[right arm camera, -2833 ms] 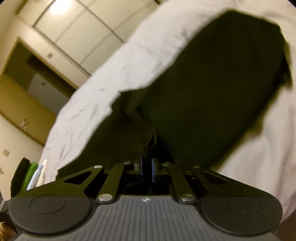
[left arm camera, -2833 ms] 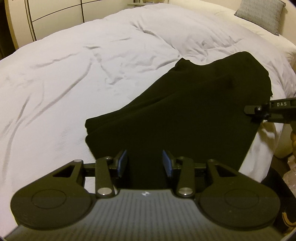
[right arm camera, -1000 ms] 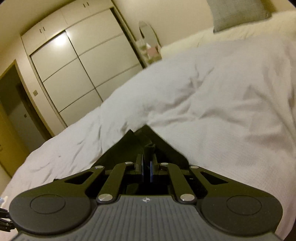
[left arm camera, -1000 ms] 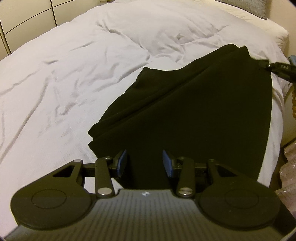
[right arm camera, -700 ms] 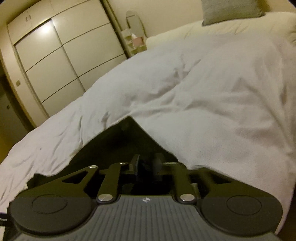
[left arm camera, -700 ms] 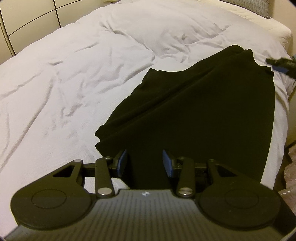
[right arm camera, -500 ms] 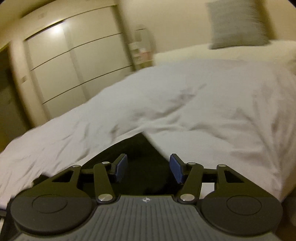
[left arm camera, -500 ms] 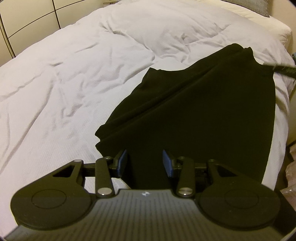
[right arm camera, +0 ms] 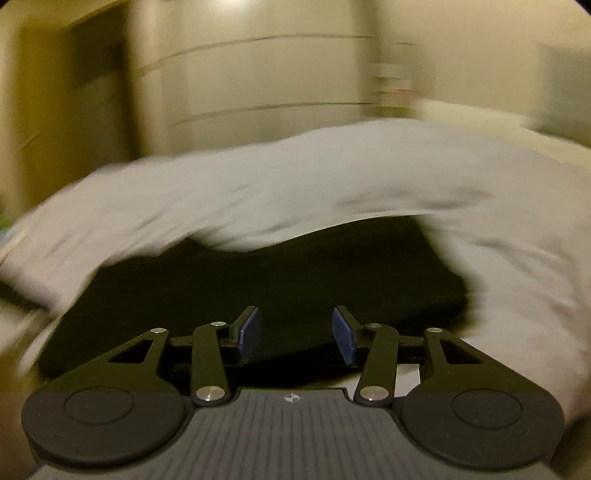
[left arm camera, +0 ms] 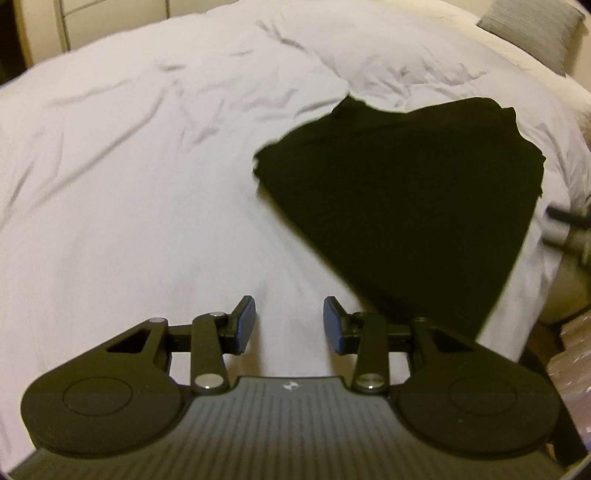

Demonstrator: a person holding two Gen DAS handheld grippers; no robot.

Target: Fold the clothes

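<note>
Bed (left arm camera: 129,184) first — its white duvet fills most of both my views, rumpled, with a grey pillow (left arm camera: 532,33) at the far corner and closet doors (right arm camera: 277,74) behind, badly blurred in the right view. On the duvet, toward the near right edge of the bed, lies the black garment (left arm camera: 406,206). It rests as a compact dark slab with what looks like a doubled edge along its left side, so I judge at least one fold is already laid down. It is so dark I cannot make out seams, sleeves or how many layers there are. Its outline is uneven, narrowing toward me, so I would say it is not yet a tidy rectangle — more folding or squaring-up is likely left.

Smallest, my tools. My left gripper (left arm camera: 288,325) is spread wide with nothing between its blue pads (left arm camera: 243,325), hovering over bare duvet just beside the garment's near corner, not touching it. My right gripper (right arm camera: 295,336) is likewise spread and empty, looking low across the garment (right arm camera: 277,288), which lies just ahead of its pads; whether it touches the cloth I cannot tell. Neither tool has hold of the garment, so the next fold needs a fresh grasp.
</note>
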